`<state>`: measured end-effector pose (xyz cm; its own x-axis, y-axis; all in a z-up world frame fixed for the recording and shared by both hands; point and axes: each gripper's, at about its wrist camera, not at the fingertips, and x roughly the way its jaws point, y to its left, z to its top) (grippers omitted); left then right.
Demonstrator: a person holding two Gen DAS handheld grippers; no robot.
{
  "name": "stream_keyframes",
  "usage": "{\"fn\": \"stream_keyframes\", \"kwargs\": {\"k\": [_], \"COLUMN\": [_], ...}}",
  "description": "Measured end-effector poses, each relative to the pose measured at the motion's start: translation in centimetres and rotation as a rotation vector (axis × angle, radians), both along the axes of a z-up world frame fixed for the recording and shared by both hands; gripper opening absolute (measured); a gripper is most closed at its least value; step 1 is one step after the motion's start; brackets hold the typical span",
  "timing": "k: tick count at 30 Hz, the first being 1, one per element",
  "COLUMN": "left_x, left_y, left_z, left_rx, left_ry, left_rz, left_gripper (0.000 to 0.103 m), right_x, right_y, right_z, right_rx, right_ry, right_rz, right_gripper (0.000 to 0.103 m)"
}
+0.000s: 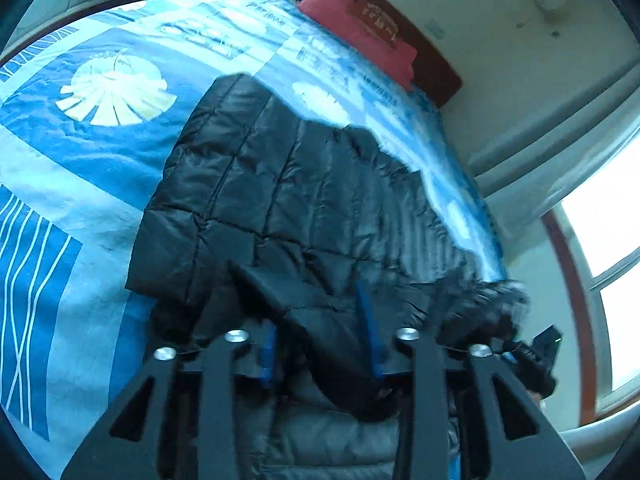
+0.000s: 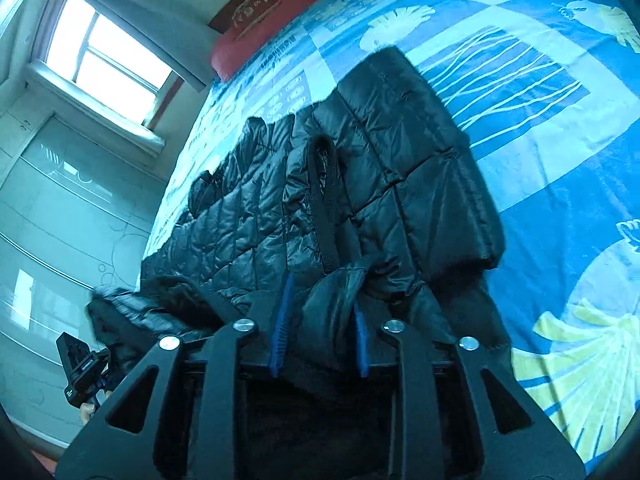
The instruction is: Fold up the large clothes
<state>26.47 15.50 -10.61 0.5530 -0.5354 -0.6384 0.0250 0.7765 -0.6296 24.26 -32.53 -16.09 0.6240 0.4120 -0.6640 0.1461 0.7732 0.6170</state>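
Observation:
A large black quilted puffer jacket (image 1: 288,184) lies spread on the blue patterned bedspread (image 1: 80,160). My left gripper (image 1: 320,332) is shut on a bunched fold of the jacket between its blue pads, lifting the near edge. In the right wrist view the same jacket (image 2: 380,152) stretches away over the bedspread (image 2: 560,140), with a black strap down its middle. My right gripper (image 2: 320,320) is shut on a fold of the jacket's near edge. The other gripper shows at the far side in each view, the right one (image 1: 536,356) and the left one (image 2: 84,368).
A red pillow (image 1: 352,24) lies at the head of the bed against a dark wooden headboard (image 1: 432,64). A bright window (image 2: 108,52) and a glass wardrobe door (image 2: 60,220) stand beside the bed. The bed's edge runs close to the wall.

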Motion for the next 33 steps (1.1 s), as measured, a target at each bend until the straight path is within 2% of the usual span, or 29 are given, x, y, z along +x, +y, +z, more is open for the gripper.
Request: {"fn": "stream_keyframes", "kwargs": {"k": [1, 2, 3, 4, 5, 7, 10, 14, 18, 22, 23, 24, 25, 27, 30, 33], "left_x": [-0.1, -0.6, -1.0, -1.2, -1.8, -2.3, -2.5, -0.8, 1.3, 3.3, 3.8, 4.1, 4.7, 5.0, 4.4, 3.1], "left_y": [0.0, 0.2, 0.4, 0.5, 0.8, 1.1, 0.7, -0.3, -0.9, -2.2, -2.5, -2.6, -2.8, -2.9, -2.9, -3.4], "left_z": [0.5, 1.3, 2.1, 2.7, 3.8, 5.4, 6.4, 4.2, 1.8, 0.5, 0.1, -0.3, -0.7, -1.0, -0.3, 1.5], "left_rx": [-0.011, -0.033, -0.053, -0.059, -0.055, -0.033, 0.086, 0.165, 0.265, 0.328, 0.329, 0.327, 0.335, 0.356, 0.357, 0.400], "left_ry": [-0.007, -0.020, -0.037, -0.053, -0.087, -0.139, -0.196, -0.141, -0.111, -0.119, -0.104, -0.090, -0.064, -0.048, -0.072, -0.122], "left_rz": [-0.001, -0.002, 0.003, 0.012, 0.029, 0.029, 0.001, -0.043, -0.088, -0.183, -0.204, -0.217, -0.231, -0.234, -0.221, -0.215], "left_gripper": [0.048, 0.059, 0.069, 0.074, 0.078, 0.079, 0.079, 0.079, 0.079, 0.079, 0.077, 0.065, 0.058, 0.034, 0.024, 0.019], "right_x": [-0.3, -0.6, -0.8, -1.3, -1.9, -2.4, -2.2, -0.8, 1.7, 4.1, 4.5, 4.7, 4.8, 4.6, 3.3, 2.2], "right_y": [-0.3, -0.5, -0.6, -0.9, -1.0, -1.0, -0.8, -0.1, 0.9, 1.2, 1.2, 1.3, 1.4, 2.0, 2.9, 3.3], "right_z": [0.2, 0.6, 0.8, 1.2, 1.7, 2.6, 3.4, 3.6, 3.2, 1.6, 1.3, 1.0, 0.8, 0.8, 1.9, 4.1], "right_rx": [0.005, 0.009, 0.013, 0.011, -0.004, -0.023, -0.075, -0.172, -0.342, -0.380, -0.374, -0.375, -0.385, -0.416, -0.461, -0.474], "right_ry": [-0.005, -0.010, -0.015, -0.030, -0.047, -0.078, -0.093, -0.101, -0.111, -0.077, -0.066, -0.057, -0.051, -0.058, -0.103, -0.165], "right_rz": [-0.003, -0.006, -0.008, -0.017, -0.030, -0.027, 0.008, 0.052, 0.112, 0.184, 0.197, 0.210, 0.221, 0.242, 0.248, 0.240], "right_gripper": [0.034, 0.036, 0.043, 0.058, 0.064, 0.068, 0.068, 0.068, 0.070, 0.071, 0.070, 0.063, 0.044, 0.029, 0.018, 0.015]}}
